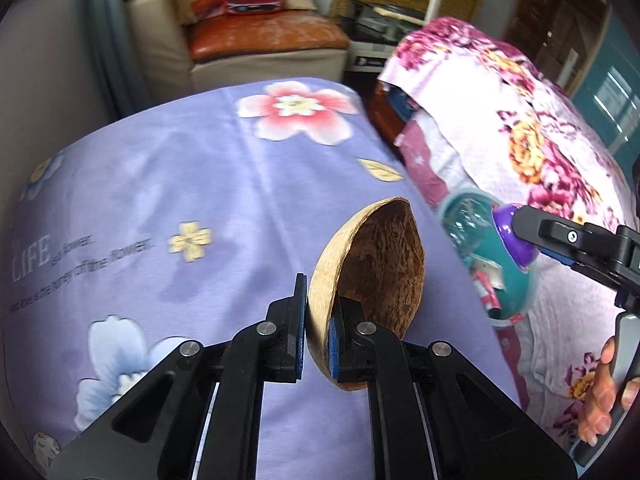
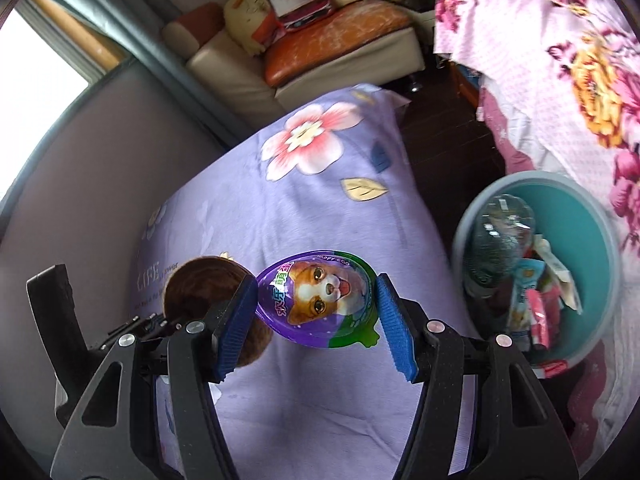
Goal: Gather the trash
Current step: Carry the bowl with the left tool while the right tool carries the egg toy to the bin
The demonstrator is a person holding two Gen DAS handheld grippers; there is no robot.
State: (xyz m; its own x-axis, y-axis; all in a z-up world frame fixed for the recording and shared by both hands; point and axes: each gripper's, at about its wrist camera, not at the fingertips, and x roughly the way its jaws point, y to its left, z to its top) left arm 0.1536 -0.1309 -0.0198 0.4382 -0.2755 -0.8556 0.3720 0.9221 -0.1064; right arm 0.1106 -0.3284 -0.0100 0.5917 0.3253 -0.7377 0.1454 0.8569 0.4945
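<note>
Held above the purple flowered sheet [image 1: 168, 184]: one coconut shell half [image 1: 372, 280], rim pinched between the pressed-together jaws of the left gripper [image 1: 318, 336], and one purple egg-shaped toy package [image 2: 320, 304] printed with a cat, clamped across its width by the spread jaws of the right gripper [image 2: 318, 320]. Just beside the package, to the right: one teal trash bin [image 2: 592, 248], already loaded with one crushed clear bottle [image 2: 500, 240] and several wrappers too jumbled to count. Around these: one pink floral cover [image 2: 580, 60] behind the bin, one cream armchair [image 2: 340, 52] farther back, one hand [image 1: 604, 392] on the right gripper's handle.
</note>
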